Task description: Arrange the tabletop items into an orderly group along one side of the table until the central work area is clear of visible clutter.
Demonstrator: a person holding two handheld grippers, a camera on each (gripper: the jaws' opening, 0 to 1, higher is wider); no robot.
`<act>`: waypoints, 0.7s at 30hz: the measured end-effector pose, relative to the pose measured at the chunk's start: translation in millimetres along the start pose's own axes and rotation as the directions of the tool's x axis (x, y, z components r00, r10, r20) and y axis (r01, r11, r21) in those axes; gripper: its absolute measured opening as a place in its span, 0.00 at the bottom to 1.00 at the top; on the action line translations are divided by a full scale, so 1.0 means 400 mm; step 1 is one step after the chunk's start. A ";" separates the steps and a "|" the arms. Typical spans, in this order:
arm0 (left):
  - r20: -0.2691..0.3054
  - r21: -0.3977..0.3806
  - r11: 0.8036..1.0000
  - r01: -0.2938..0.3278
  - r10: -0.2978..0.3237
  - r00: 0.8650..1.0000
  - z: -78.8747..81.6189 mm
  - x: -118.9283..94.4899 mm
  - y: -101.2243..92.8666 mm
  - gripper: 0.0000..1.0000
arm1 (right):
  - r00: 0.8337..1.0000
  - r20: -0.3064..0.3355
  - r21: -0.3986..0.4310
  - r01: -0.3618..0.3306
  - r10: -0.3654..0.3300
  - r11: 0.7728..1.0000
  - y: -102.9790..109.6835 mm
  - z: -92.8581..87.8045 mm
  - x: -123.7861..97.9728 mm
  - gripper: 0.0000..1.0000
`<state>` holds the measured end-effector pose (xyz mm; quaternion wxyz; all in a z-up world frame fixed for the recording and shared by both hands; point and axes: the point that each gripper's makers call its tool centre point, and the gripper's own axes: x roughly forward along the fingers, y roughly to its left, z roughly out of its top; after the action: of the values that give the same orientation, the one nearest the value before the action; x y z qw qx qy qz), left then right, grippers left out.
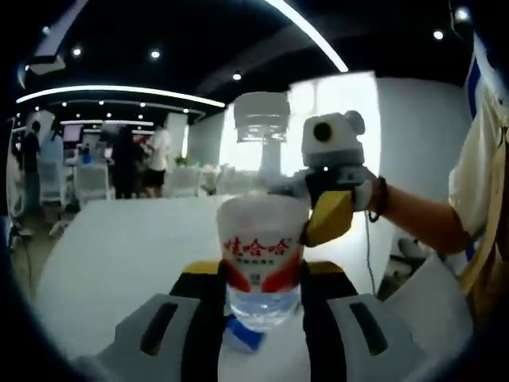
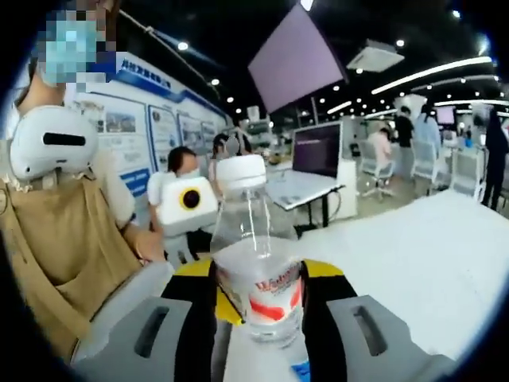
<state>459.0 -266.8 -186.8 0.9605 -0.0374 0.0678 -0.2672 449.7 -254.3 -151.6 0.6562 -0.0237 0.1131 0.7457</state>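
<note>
Clear plastic bottle point(image 1: 261, 263) stands low in the frame's centre, clamped between left gripper point(image 1: 261, 306) and right gripper point(image 2: 259, 306) jaws

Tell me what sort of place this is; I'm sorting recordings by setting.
Probably an open-plan office or lab showroom: ceiling strip lights, a computer monitor on a desk, display boards along a wall, people standing about.

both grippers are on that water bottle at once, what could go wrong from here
1. The left gripper and the right gripper each have their fingers around the same clear water bottle. If the hands drift apart, the thin plastic could twist or crush.
2. The bottle looks partly filled and is held above the white table; if one gripper lets go abruptly, it may swing or slip from the other.
</note>
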 end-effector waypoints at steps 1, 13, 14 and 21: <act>-0.015 0.000 1.000 -0.024 0.024 1.000 -0.006 -0.002 0.011 0.34 | 1.000 0.011 0.000 0.002 -0.002 1.000 0.000 0.004 0.002 0.40; 0.015 0.014 0.978 -0.207 0.206 0.978 0.014 -0.032 0.092 0.33 | 0.971 0.009 0.080 0.239 -0.240 0.968 -0.057 0.013 0.064 0.41; 0.012 0.011 0.974 -0.226 0.226 0.974 0.013 -0.036 0.101 0.33 | 0.967 0.015 0.091 0.253 -0.255 0.963 -0.054 0.016 0.075 0.40; 0.015 0.024 0.953 -0.300 0.300 0.954 0.016 -0.056 0.135 0.33 | 0.937 0.021 0.121 0.345 -0.350 0.931 -0.072 0.018 0.113 0.38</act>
<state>468.2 -208.9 -183.9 0.9907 -0.0157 0.0637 -0.1188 472.5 -205.7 -156.8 0.7801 0.0106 0.1361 0.6105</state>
